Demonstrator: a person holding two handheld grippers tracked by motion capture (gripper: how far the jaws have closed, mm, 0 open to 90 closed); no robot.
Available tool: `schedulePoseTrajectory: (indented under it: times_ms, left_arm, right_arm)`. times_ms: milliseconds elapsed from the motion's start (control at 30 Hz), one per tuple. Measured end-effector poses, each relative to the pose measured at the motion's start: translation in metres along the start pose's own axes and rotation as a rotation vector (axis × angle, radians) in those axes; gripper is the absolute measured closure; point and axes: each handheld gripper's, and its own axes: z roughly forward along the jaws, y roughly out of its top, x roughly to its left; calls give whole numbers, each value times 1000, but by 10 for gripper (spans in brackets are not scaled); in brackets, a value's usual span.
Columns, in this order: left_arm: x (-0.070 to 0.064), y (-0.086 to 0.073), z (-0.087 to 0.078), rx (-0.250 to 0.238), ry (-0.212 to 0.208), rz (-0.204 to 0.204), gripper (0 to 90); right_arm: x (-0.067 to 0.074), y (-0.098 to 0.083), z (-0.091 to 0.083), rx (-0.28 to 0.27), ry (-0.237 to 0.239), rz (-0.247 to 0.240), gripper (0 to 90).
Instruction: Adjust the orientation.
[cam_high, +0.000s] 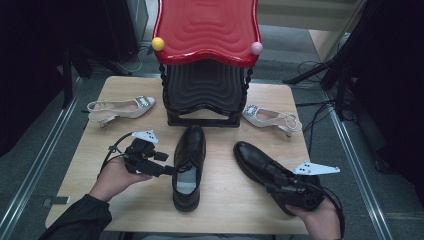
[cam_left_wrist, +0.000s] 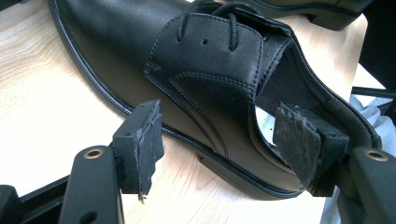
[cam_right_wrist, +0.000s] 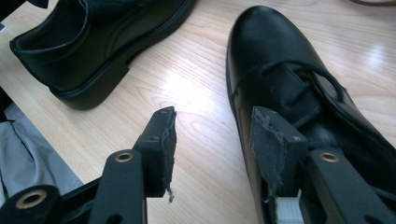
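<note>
Two black shoes lie toes-up before the rack; my left gripper straddles the centre shoe's side wall, jaws apart, poised to pinch; my right gripper brackets the right shoe's edge, unclamped, for a matching lift.

Setting reads as a lab or recording studio, not a home. Small pale wooden surface stands alone on grey floor, metal rails running along both sides. Dark stands and black drapes at the edges; loose cables trail over the floor at right. Props are staged: a red-topped black rack, shoes set out in pairs.
</note>
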Motion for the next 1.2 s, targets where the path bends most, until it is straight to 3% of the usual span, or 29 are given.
schedulePoseTrajectory:
  times_ms: [133,233,600,700,800,1033,1200]
  left_arm:
    - [0,0,0,-2,1,0,334]
    - [1,0,0,0,2,0,334]
    - [-2,1,1,-6,-12,3,334]
    - [-1,1,2,-2,-13,-1,334]
    - [-2,1,1,-18,2,0,335]
    - [0,2,-1,-33,-3,-7,337]
    - [0,2,1,-26,3,-7,337]
  right_arm:
    - [-2,-3,-5,-11,-6,4,528]
    - [-8,-9,-13,-14,-40,17,534]
    - [-22,-17,-12,-3,-53,81,555]
    - [-21,-15,-6,4,-57,70,555]
    - [-20,-10,1,0,-92,33,570]
    - [-22,-4,24,48,-84,41,583]
    - [-24,-1,30,71,-80,61,688]
